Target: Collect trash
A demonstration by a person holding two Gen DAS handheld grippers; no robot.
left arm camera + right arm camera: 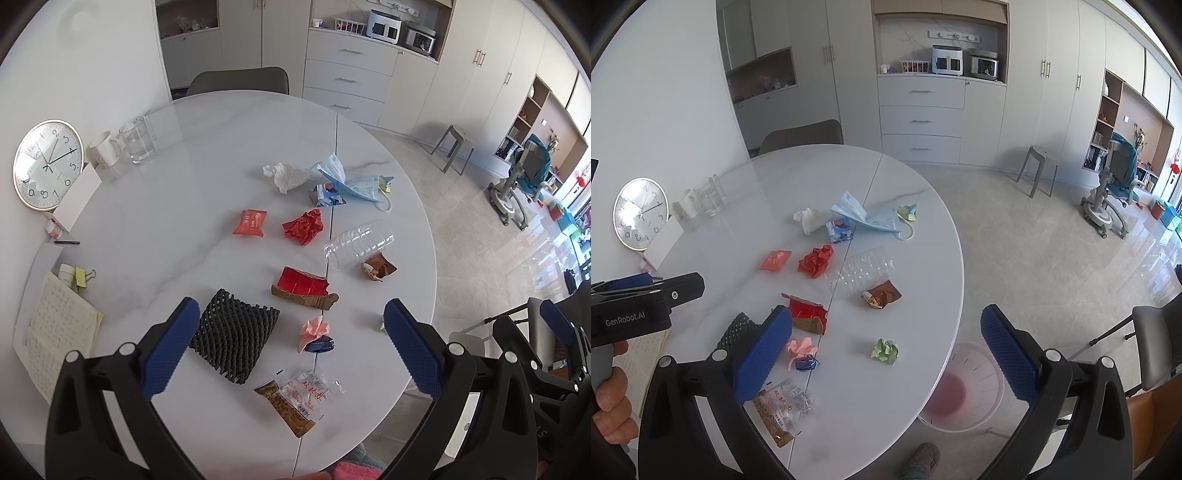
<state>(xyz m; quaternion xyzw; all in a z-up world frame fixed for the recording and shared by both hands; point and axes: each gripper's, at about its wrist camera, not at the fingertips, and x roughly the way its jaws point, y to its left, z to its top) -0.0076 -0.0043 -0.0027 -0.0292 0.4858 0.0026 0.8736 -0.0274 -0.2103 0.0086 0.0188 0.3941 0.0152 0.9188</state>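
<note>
Trash lies scattered on a round white table (207, 155): a black foam net (234, 338), a pink paper wad (314, 330), snack wrappers (295, 400), a torn red box (304, 290), a clear plastic bottle (358, 243), red crumpled paper (304, 227), an orange packet (249, 223), a white tissue (284, 175) and a blue face mask (347, 181). My left gripper (291, 343) is open and empty above the near trash. My right gripper (886, 350) is open and empty above a green paper wad (884, 350). A pink bin (964, 387) stands on the floor beside the table.
A clock (48, 162), a mug (103, 149), a glass jug (136, 140), a notebook (59, 325) and clips sit along the table's left side. A chair (240, 81) stands behind the table, another chair (1156, 350) at the right. A grey stool (1036, 170) is on the floor.
</note>
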